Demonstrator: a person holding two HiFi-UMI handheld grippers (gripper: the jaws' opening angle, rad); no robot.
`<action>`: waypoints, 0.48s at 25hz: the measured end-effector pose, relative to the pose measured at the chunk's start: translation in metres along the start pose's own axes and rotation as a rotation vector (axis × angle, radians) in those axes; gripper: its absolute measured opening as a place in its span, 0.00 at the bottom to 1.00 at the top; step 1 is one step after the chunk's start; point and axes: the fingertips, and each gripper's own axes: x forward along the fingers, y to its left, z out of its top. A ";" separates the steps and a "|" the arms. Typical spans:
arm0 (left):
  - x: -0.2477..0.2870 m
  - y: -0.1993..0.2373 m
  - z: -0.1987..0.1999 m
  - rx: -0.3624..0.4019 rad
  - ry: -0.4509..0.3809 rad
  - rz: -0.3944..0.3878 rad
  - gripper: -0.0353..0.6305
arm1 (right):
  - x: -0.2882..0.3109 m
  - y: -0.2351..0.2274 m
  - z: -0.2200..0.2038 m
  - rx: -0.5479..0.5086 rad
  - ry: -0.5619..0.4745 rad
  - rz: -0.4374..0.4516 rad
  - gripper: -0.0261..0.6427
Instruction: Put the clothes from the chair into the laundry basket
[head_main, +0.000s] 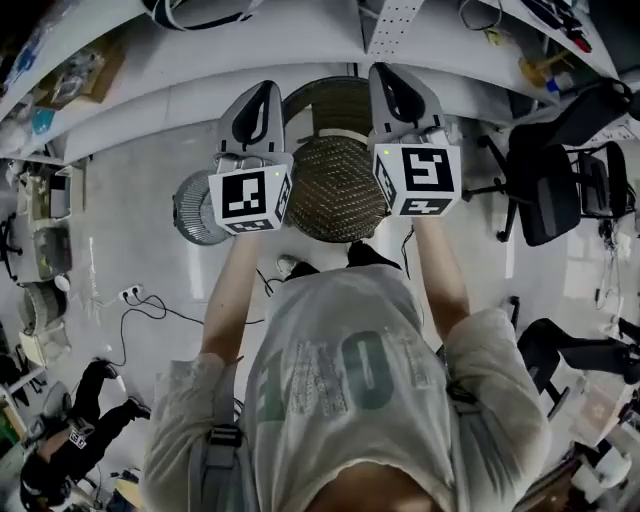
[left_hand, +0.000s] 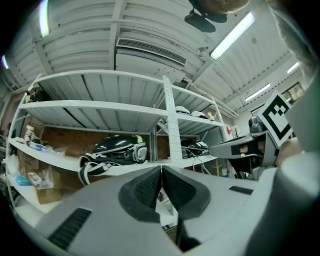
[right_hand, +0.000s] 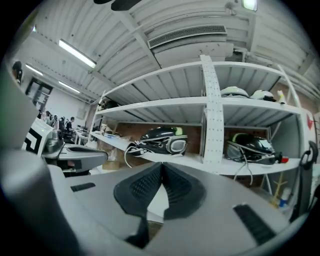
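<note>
A chair with a round brown mesh seat (head_main: 335, 190) and dark backrest (head_main: 325, 100) stands straight ahead of me; no clothes show on the seat. The grey round laundry basket (head_main: 190, 215) stands on the floor to its left, partly behind my left marker cube; what is inside it I cannot make out. My left gripper (head_main: 262, 100) (left_hand: 161, 172) is raised over the chair's left side, jaws pressed together with nothing between them. My right gripper (head_main: 392, 85) (right_hand: 161, 170) is level with it over the chair's right side, also shut and empty. Both point at the shelves.
White shelving (left_hand: 100, 107) runs along the wall ahead, with dark helmets (right_hand: 162, 141) on it. A black office chair (head_main: 555, 175) stands at the right. Cables and a power strip (head_main: 130, 295) lie on the glossy floor to my left.
</note>
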 end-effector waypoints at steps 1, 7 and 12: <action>0.017 -0.023 -0.002 -0.009 -0.002 -0.030 0.08 | -0.008 -0.026 -0.007 0.000 0.013 -0.022 0.07; 0.092 -0.120 -0.014 -0.035 -0.010 -0.123 0.08 | -0.035 -0.141 -0.051 0.030 0.067 -0.104 0.07; 0.135 -0.173 -0.023 -0.042 0.001 -0.176 0.08 | -0.043 -0.192 -0.073 0.042 0.091 -0.128 0.07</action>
